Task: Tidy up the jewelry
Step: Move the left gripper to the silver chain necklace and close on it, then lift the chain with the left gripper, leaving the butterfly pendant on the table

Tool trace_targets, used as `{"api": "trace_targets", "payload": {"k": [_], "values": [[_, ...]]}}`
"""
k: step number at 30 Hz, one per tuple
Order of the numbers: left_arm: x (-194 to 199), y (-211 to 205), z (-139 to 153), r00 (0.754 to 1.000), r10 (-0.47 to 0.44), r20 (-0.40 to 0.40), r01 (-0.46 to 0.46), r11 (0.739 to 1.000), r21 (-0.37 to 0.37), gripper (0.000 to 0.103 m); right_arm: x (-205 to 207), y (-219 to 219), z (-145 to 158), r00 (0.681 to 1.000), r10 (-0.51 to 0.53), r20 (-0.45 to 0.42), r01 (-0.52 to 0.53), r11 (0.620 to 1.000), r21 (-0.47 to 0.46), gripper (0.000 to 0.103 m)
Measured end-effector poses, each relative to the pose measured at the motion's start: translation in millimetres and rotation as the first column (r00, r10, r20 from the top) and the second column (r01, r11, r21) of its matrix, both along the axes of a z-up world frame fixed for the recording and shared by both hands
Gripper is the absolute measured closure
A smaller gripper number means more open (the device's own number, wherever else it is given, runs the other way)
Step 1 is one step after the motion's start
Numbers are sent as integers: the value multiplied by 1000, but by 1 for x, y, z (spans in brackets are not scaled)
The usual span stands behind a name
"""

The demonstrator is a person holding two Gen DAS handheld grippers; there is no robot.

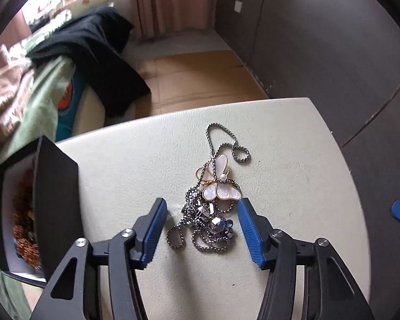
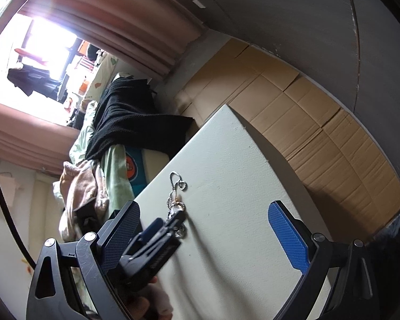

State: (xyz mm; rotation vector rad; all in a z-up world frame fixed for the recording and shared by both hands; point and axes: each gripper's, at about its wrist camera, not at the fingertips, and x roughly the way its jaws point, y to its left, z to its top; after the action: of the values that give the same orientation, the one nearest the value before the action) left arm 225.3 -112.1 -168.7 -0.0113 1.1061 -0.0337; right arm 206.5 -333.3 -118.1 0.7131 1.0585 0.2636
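A tangled silver chain necklace (image 1: 200, 226) lies on the cream table (image 1: 293, 173), with a white-and-gold butterfly pendant (image 1: 221, 184) on top of it. My left gripper (image 1: 202, 210) is open, its blue fingers on either side of the chain pile, low over the table. A black jewelry box (image 1: 56, 202) stands open at the table's left edge with brownish beads (image 1: 24, 229) inside. In the right wrist view my right gripper (image 2: 205, 216) is open and empty above the table (image 2: 240, 173), to the right of the left gripper (image 2: 157, 240) and the chain (image 2: 177, 192).
A bed with a green blanket (image 1: 40, 101) and black cloth (image 1: 98, 53) lies beyond the table's left side. Cardboard (image 1: 200, 77) covers the floor past the far edge. A grey wall (image 1: 320, 40) and pink curtains (image 2: 120, 13) stand behind.
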Motion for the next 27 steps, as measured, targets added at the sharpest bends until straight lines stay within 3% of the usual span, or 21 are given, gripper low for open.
{"api": "trace_targets", "payload": {"k": [3,7,15,27], "values": [[-5,2,2,1000,-2,0,2,1000,3,60,2,1,-1,1000,4,-5,-4,1000,3,5],[-6,4,3,1000,-22,3,22,1000,14,84,2,3,-4,1000,3,-14,-3,1000,4,5],[-5,23,11,1000,-7,0,7,994,-113,88,3,8,-5,1000,22,-19,-23,1000,-13,5],[-28,46,85,990,24,138,8,975,-222,88,9,30,-7,997,74,-28,-74,997,-2,5]]}}
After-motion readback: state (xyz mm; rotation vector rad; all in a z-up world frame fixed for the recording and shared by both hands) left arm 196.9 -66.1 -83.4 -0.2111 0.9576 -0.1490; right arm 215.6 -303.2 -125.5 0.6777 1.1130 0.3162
